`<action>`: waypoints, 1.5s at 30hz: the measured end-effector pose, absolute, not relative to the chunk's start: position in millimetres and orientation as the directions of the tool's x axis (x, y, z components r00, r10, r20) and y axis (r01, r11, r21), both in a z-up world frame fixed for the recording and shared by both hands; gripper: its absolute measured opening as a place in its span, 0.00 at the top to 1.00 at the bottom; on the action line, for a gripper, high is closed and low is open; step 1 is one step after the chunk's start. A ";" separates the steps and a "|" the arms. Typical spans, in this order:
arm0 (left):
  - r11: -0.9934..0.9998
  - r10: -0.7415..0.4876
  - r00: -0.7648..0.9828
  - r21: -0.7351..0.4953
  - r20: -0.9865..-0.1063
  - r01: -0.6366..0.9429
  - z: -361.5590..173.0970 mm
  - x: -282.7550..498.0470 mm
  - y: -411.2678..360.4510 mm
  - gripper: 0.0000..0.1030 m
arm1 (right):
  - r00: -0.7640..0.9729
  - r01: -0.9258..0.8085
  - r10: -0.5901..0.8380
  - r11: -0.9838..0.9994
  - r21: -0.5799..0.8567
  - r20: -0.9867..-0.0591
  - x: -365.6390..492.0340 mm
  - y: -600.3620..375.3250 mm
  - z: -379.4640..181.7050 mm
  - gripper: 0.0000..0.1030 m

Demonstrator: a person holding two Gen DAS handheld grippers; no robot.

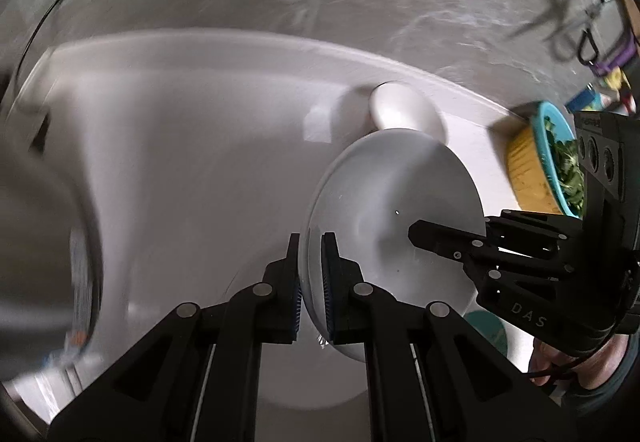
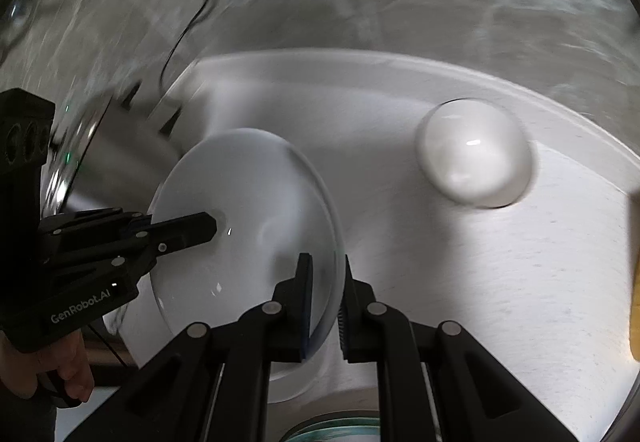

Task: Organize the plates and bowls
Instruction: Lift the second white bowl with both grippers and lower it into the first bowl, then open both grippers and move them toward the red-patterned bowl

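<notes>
Nearby, greens [image 1: 568, 169] in teal bowl [image 1: 538, 157]

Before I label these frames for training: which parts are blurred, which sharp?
Left wrist view: left claw and clear plate sharp, white table and yellow bowl smeared. Right wrist view: right claw sharp, white bowl and floor streaked.

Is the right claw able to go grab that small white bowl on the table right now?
Probably not yet. The right claw is shut on the rim of the clear glass plate, which the left claw grips too. The path to the small white bowl looks free, but the claw is busy.
</notes>
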State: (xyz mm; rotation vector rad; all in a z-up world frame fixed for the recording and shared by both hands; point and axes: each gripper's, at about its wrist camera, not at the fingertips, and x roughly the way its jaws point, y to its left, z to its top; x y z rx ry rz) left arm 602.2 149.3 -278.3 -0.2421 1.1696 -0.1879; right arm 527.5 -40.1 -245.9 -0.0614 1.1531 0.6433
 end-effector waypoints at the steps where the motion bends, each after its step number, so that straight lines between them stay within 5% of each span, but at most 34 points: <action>1: 0.956 -0.270 0.376 -0.295 -0.886 -0.008 -285.6 590.2 158.0 0.93 | 0.237 -0.514 0.440 0.813 0.273 -0.866 523.1 -35.3 -248.9 0.87; 16: 0.963 -0.207 0.304 -0.249 -0.930 -0.106 -373.3 534.0 169.3 0.90 | 0.143 -0.557 0.327 0.807 0.197 -0.934 492.6 -2.0 -315.5 0.87; 31: 0.986 -0.111 0.392 -0.151 -0.913 -0.071 -373.9 537.1 158.2 0.86 | 0.253 -0.616 0.235 0.787 0.031 -0.939 473.9 5.0 -321.7 0.86; 37: 0.973 -0.171 0.466 -0.222 -0.868 -0.055 -375.1 529.4 151.6 0.62 | 0.282 -0.632 0.272 0.774 0.034 -0.920 467.0 4.0 -325.2 0.85; 42: 0.947 -0.211 0.518 -0.304 -0.829 -0.101 -369.4 516.9 159.0 0.57 | 0.287 -0.640 0.272 0.768 0.028 -0.918 461.2 -7.6 -322.6 0.86; 45: 0.939 -0.213 0.577 -0.329 -0.788 -0.103 -357.5 506.5 160.0 0.33 | 0.293 -0.642 0.270 0.767 0.021 -0.917 458.2 -4.9 -322.5 0.84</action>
